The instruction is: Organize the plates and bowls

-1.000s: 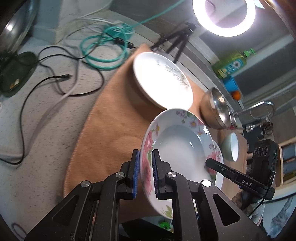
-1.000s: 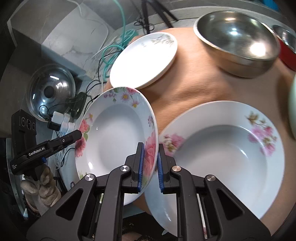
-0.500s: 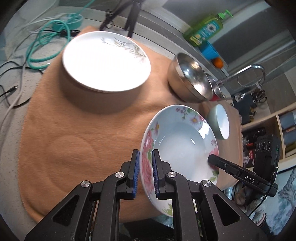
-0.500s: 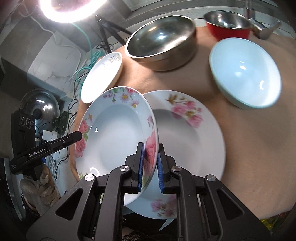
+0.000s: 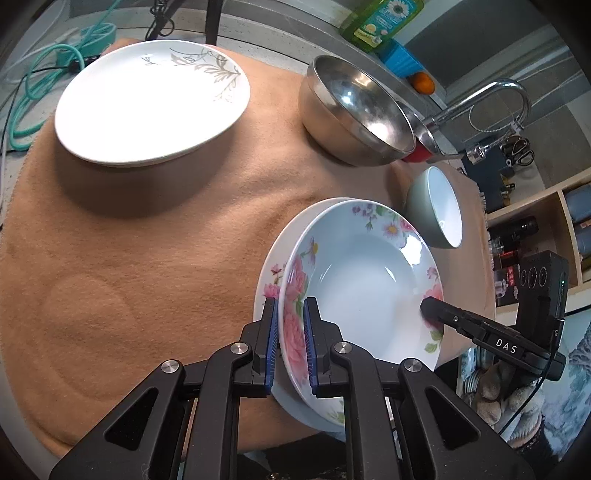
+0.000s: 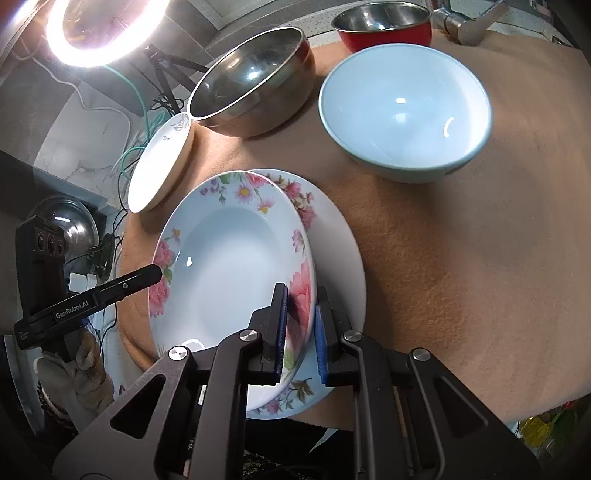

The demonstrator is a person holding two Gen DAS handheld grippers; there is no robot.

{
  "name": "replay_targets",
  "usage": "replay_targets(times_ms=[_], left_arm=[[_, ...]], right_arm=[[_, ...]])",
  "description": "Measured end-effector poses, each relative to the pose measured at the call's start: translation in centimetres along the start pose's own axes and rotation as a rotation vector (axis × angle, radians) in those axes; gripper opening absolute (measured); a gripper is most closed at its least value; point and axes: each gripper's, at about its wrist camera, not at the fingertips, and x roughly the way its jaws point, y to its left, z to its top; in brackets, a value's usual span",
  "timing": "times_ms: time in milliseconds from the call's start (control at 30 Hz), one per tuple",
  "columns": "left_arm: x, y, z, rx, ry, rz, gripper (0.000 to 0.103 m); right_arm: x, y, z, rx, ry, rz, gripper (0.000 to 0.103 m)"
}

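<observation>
A deep floral plate [image 5: 362, 280] [image 6: 236, 273] is held by both grippers at opposite rims. My left gripper [image 5: 290, 310] is shut on its near rim in the left wrist view, and its black finger [image 6: 155, 273] shows at the plate's left edge in the right wrist view. My right gripper [image 6: 301, 295] is shut on the opposite rim, and its finger [image 5: 424, 306] reaches in from the right. The plate tilts just above a second floral plate [image 5: 269, 269] [image 6: 340, 251] lying on the tan cloth [image 5: 147, 240]; I cannot tell whether they touch.
On the cloth also stand a white leaf-patterned plate [image 5: 147, 103], a steel bowl [image 5: 358, 110], a pale green bowl [image 6: 402, 107] and a red bowl [image 6: 384, 26]. A ring light [image 6: 107, 29], cables [image 5: 33, 85], a soap bottle [image 5: 380, 18] and a faucet [image 5: 480, 99] lie beyond.
Both grippers carried the floral plate across the cloth, away from the white plate. It now sits over the second floral plate, lower and closer to it.
</observation>
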Motion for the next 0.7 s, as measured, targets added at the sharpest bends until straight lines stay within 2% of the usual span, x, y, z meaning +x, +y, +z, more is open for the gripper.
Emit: replay_targets(times_ms=[367,700], left_arm=[[0.7,-0.7,0.1,0.039,0.012,0.038,0.012],[1.0,-1.8,0.2,0.124,0.013,0.11,0.012]], right_arm=[[0.2,0.0,0.0,-0.013,0.001,-0.019,0.014],[0.4,1.9,0.1,-0.12,0.011,-0.135,0.017]])
